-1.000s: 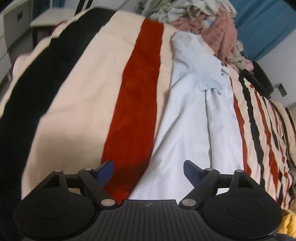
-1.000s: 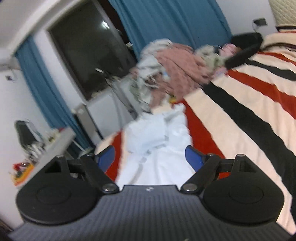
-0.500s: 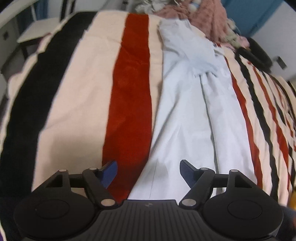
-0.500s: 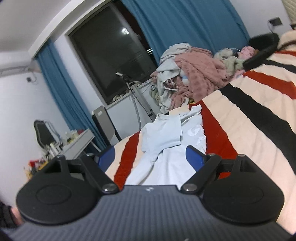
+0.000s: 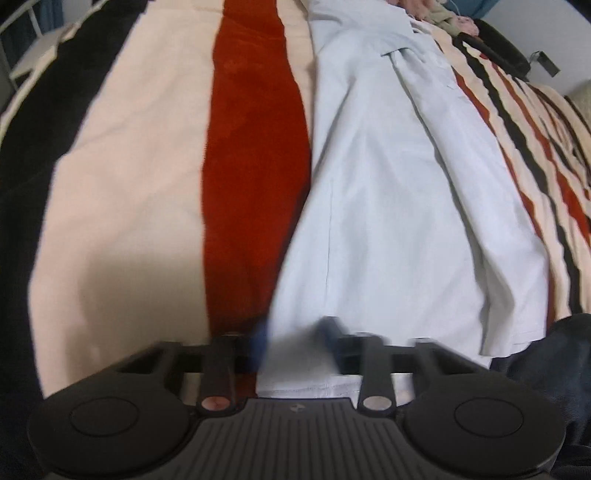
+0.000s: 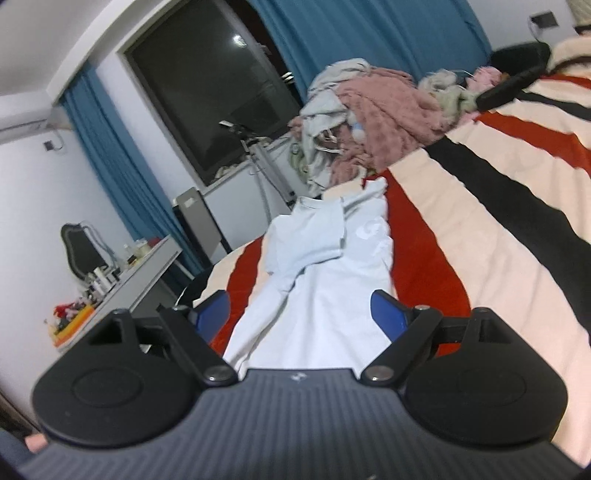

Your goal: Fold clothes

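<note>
Here's the pale blue shirt [image 5: 388,206], laid out lengthwise on the bed over the striped blanket [image 5: 251,147], its near hem right under both cameras. Left tongs [image 5: 295,341] sit low at that hem, blue fingertips blurred with a narrow gap between them, straddling the shirt's left edge where it meets the red stripe; whether they pinch cloth, I cannot tell. Right tongs [image 6: 301,314] are spread wide, one blue fingertip on either side of the shirt [image 6: 317,295], nothing held.

Around it all: a heap of clothes [image 6: 369,114], pink and grey, is piled at the far end of the bed, just beyond the shirt's collar. A black chair [image 6: 517,70] stands beside that heap. Behind, blue curtains [image 6: 369,33] frame a dark window [image 6: 210,88], with a tripod [image 6: 258,155] in front of it. Off to the left a table [image 6: 147,266] carries bottles and small clutter, another chair [image 6: 79,251] behind it. Dark fabric [image 5: 546,354] bulges in at the lower right of the left view, touching the shirt's corner.

Against half a second ago: the left tongs have dropped closer to the bed and their fingertips have drawn well in from the wide spread. The right tongs keep the same spread but have tilted, and the shirt now reaches down between them.
</note>
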### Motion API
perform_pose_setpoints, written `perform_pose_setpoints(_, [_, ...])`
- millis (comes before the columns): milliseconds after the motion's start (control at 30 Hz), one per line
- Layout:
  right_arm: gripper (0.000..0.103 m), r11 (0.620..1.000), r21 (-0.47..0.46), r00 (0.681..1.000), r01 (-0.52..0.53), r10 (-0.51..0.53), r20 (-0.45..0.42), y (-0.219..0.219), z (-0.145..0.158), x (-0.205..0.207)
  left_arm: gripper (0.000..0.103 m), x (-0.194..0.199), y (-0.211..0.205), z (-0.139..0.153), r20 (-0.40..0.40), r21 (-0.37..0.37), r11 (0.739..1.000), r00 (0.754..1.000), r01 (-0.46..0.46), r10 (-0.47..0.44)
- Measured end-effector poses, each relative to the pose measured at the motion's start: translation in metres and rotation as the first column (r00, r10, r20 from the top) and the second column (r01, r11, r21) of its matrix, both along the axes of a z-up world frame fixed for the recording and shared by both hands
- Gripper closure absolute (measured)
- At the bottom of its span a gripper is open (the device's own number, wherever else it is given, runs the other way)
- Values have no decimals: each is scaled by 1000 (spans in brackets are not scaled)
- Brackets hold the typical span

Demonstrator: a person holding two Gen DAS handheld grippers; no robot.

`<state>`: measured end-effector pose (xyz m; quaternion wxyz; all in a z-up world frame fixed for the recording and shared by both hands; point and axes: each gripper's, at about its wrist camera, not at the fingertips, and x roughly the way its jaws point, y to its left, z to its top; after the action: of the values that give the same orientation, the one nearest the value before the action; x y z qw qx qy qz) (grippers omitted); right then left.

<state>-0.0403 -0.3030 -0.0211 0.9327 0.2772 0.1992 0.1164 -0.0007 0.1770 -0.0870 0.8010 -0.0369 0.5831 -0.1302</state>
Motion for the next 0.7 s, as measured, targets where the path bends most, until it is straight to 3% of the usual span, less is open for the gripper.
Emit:
perform_pose_setpoints(100, [18,999,19,1000,31,-31,-5,-8,8,-8,101,-3,-22,28,49,76,993,995,86,-90])
perform_pose_setpoints(167, [18,998,33,999,44,-43,-16,-15,17,-12,101,-7,-45,58,104,158,968,971,196,-214])
perform_pose_setpoints(200, [18,998,43,999,44,-44,-17,-19,24,-14,101,-9,-58,74,132,208,946,951,249,-279])
perform_pose_setpoints(233, [18,998,46,999,45,-44,-12,-22,32,-17,101,-13,-70,89,182,280,911,915,304,-361])
perform_pose_setpoints(267, [18,998,36,999,47,-47,1,-23,39,-19,101,-16,-83,100,208,386,856,871,345,-445])
perform_pose_setpoints(333, [18,998,5,998,56,-56,41,-25,51,-24,101,-12,-99,111,159,471,792,846,389,-510])
perform_pose_setpoints(467, [17,994,-43,994,98,-95,57,-29,49,-21,101,-12,-130,130,135,375,823,854,425,-503])
perform_pose_setpoints(533, [17,995,-30,995,96,-95,35,-32,41,-14,101,-21,-146,132,144,285,848,854,448,-500])
perform_pose_setpoints(600, [18,996,-18,996,93,-93,2,-34,32,-3,101,-31,-158,123,147,192,870,863,455,-484])
perform_pose_setpoints(700, [17,998,12,997,57,-56,-59,-32,22,25,101,-38,-166,86,111,122,901,896,417,-430])
